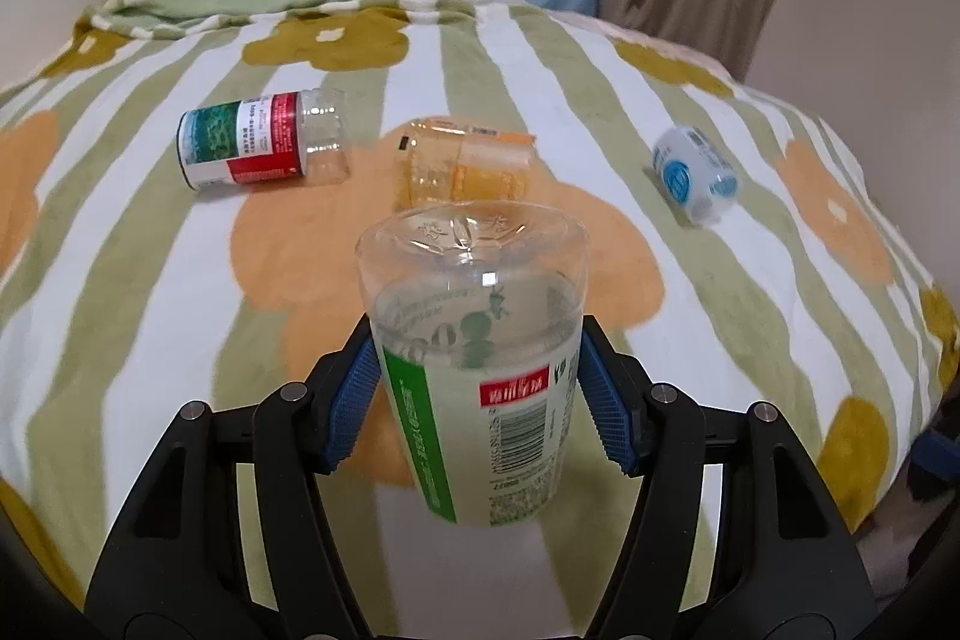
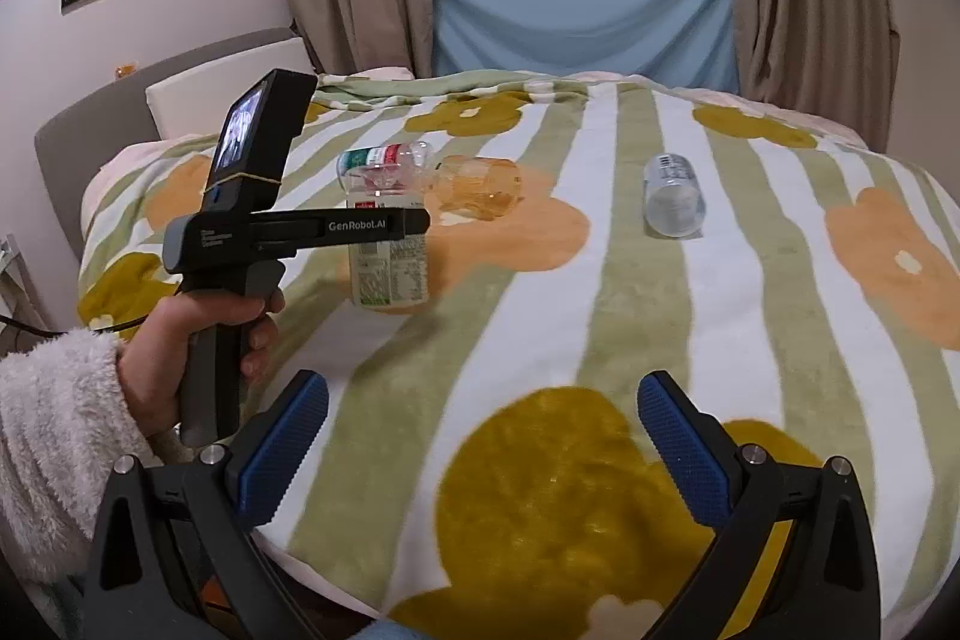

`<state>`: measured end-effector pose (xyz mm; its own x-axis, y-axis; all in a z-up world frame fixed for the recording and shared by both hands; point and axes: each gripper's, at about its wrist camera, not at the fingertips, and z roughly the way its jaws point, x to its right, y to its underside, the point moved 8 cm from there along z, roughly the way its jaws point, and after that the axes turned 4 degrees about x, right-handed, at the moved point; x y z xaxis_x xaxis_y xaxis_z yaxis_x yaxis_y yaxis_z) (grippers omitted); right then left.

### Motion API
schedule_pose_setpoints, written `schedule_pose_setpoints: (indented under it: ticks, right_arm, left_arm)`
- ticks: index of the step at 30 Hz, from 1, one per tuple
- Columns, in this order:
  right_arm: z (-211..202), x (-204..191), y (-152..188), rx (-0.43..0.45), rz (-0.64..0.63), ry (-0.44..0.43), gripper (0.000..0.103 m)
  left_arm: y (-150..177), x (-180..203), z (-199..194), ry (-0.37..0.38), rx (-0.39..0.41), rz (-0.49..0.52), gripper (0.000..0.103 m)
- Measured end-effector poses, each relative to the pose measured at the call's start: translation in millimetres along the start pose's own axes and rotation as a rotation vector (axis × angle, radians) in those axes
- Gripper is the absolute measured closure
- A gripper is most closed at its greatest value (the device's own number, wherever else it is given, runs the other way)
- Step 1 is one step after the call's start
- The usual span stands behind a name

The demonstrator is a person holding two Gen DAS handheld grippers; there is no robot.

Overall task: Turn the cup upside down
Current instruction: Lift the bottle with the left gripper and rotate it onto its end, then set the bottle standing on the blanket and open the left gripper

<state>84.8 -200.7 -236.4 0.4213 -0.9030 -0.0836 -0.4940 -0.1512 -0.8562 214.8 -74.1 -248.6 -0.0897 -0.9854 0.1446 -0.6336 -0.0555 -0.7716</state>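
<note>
My left gripper (image 1: 477, 349) is shut on a clear plastic cup with a green and white label (image 1: 480, 370). The cup stands upside down, closed base up, its rim at or near the blanket. In the right wrist view the same cup (image 2: 389, 274) shows under the left gripper's black body (image 2: 336, 226), held by a hand. My right gripper (image 2: 483, 436) is open and empty, low over the near part of the bed. Three other cups lie on their sides: red and green label (image 1: 252, 139), orange (image 1: 465, 166), blue and white (image 1: 696, 172).
The bed is covered by a green-and-white striped blanket with orange and olive flowers (image 2: 600, 340). Curtains and a blue cloth (image 2: 576, 4) hang behind it. A headboard (image 2: 90, 124) is at the left. The bed edge drops away at the right (image 1: 900, 460).
</note>
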Motion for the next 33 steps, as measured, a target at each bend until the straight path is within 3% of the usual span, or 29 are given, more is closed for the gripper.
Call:
schedule_pose_setpoints:
  ticks: [7, 15, 16, 18, 20, 28, 33]
  right_arm:
    - [2.5, -12.5, -2.3, 0.009, -0.017, -0.028, 0.000]
    - [-0.1, -13.4, -4.1, 0.017, -0.015, -0.028, 0.000]
    - [0.2, -13.4, -4.3, 0.016, -0.014, -0.029, 0.000]
    - [0.2, -13.0, -4.6, 0.018, -0.016, -0.027, 0.000]
    - [0.2, -13.6, -5.4, 0.019, -0.016, -0.026, 0.000]
    - [-1.4, -22.0, -6.8, 0.022, -0.028, -0.020, 0.000]
    - [-6.0, -28.4, -15.5, 0.047, -0.033, -0.004, 0.000]
  left_arm:
    - [20.2, 14.2, -15.7, -0.043, -0.024, 0.151, 0.043]
    - [22.9, 15.9, -22.5, -0.041, -0.008, 0.171, 0.042]
    - [23.2, 15.8, -22.7, -0.038, -0.008, 0.168, 0.038]
    - [23.8, 13.3, -23.4, -0.036, -0.012, 0.150, 0.000]
    - [21.8, 10.2, -28.1, -0.039, 0.017, 0.138, 0.000]
    - [21.3, 7.6, -34.2, -0.022, 0.010, 0.154, 0.000]
    - [8.2, 5.5, -59.9, 0.004, 0.037, 0.162, 0.000]
